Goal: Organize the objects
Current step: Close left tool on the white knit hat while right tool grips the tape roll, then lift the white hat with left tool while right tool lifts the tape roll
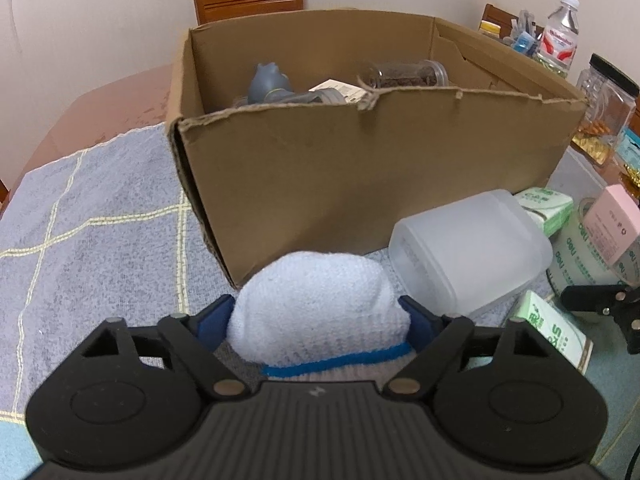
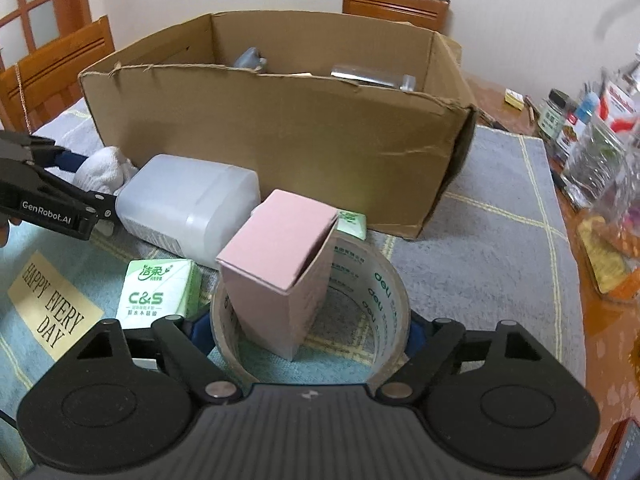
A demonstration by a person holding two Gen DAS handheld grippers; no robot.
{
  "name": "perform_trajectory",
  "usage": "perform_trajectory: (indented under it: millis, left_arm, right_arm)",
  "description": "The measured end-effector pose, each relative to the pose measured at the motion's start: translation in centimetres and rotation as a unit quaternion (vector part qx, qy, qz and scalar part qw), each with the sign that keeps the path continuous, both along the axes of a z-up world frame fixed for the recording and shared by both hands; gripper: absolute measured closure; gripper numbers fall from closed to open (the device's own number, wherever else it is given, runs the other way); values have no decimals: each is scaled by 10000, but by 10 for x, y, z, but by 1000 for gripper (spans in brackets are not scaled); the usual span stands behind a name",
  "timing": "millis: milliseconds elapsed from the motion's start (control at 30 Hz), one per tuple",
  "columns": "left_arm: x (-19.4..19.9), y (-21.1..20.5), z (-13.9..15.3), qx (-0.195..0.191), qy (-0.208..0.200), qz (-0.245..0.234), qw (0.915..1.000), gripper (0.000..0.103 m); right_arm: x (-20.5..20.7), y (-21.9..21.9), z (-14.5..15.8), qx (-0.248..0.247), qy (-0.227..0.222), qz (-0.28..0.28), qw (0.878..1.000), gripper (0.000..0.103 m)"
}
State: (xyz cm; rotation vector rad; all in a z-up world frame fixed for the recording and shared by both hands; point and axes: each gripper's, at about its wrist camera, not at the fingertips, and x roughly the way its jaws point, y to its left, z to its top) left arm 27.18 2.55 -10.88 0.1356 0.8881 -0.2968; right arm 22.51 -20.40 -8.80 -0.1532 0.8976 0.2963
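Your left gripper (image 1: pixel 320 312) is closed on the white sock bundle (image 1: pixel 320 304) between its pads: soft, light, compressible; hold it mid-bundle. Your right gripper (image 2: pixel 310 330) clamps the tape roll (image 2: pixel 384 312), rigid and light, across its outer rim, the cardboard box (image 2: pixel 280 128) just ahead.

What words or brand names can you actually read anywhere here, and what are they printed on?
"HAPPY EVERY DAY": yellow patch on the cloth.
"C&S": green tissue pack.
"deli": inside the tape roll.
"GenRobot.AI": the left gripper.
Chinese print on the tissue pack, and the labels on the water bottle and pink box: too small or blurred.
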Motion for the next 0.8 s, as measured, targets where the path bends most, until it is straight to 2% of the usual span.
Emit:
perform_trajectory:
  millis: [200,367,800]
  left_arm:
    - [-3,6,10,-68,38,-95,9999,28]
    - [-13,1,22,-98,42,-302,9995,28]
    - [-22,-12,83,141,83,-1010,9948,28]
  right_arm:
    - [0,-4,8,153,30,-68,9999,15]
    - [-1,-5,20,157,51,-59,9998,15]
    - [-2,-6,78,232,2,208,9995,15]
